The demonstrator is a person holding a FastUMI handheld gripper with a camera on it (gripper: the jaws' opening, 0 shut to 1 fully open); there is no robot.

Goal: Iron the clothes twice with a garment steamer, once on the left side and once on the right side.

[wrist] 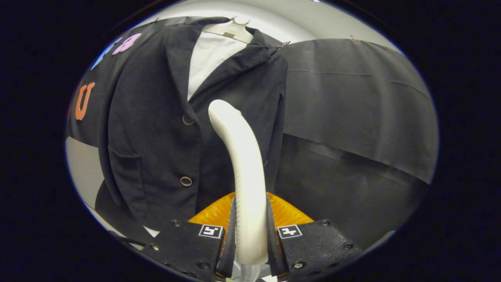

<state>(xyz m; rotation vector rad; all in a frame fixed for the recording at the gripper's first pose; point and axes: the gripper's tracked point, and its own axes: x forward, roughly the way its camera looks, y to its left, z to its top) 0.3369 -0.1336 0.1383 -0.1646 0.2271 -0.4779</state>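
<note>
As seen from the camera riding on the tool (250, 235), its two black fingers are closed snugly on either side of a white garment steamer (244, 172), both pressing on its ribbed handle low down. An orange part shows just behind the fingers. The steamer curves up and away from the fingers, its rounded head ending close in front of the clothes, a dark jacket (156, 129); whether the head touches the cloth cannot be told.

The jacket hangs on a pale hanger (231, 29) over a white shirt (207, 58), against the booth's black cloth wall. It has two ringed buttons (186, 181) down its front and a pocket on one side. The steamer head sits beside the buttoned front edge, over the panel without the pocket.

The steamer looks stiff, smooth and fairly light, so the ribbed handle seems the sensible place to hold. The jacket is soft and free-hanging, likely to swing or bunch if pushed hard.
</note>
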